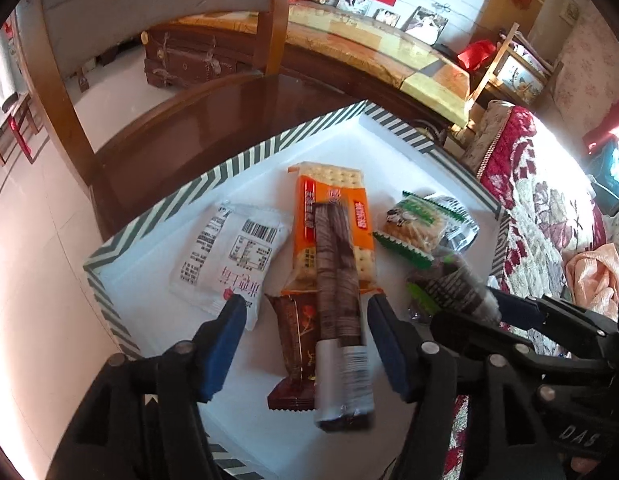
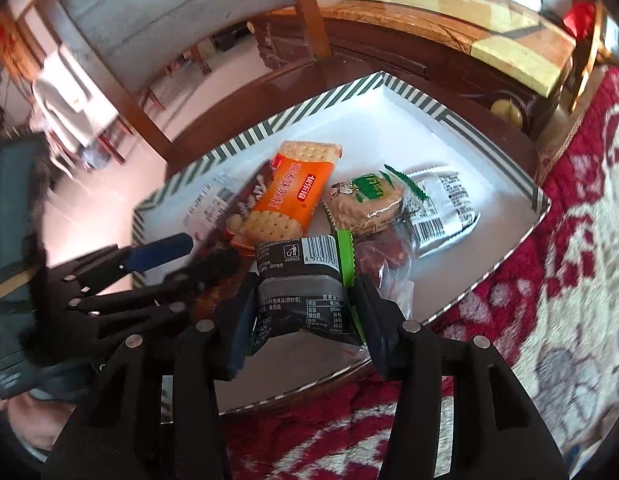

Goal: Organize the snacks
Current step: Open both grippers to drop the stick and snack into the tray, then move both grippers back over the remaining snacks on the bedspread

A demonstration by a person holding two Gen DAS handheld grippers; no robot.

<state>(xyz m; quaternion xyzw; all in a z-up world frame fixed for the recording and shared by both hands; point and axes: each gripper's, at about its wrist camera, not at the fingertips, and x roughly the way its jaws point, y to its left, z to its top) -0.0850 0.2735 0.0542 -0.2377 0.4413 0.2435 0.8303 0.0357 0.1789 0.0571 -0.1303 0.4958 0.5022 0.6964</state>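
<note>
Striped-rim tray (image 1: 245, 158) on dark wooden table (image 1: 213, 120), holding orange cracker pack (image 1: 329, 200) and white sachet (image 1: 229, 252). Left gripper (image 1: 305, 344) with jaws spread around brown wafer-roll pack (image 1: 337, 300), seen only from left wrist. From right wrist only: right gripper (image 2: 301, 316) pinching dark snack packet (image 2: 305, 292) above tray's near edge.

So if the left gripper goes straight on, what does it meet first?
Probably the long brown wafer-roll pack lying between its open fingers, over the orange cracker pack in the tray. The depth is unclear.
</note>
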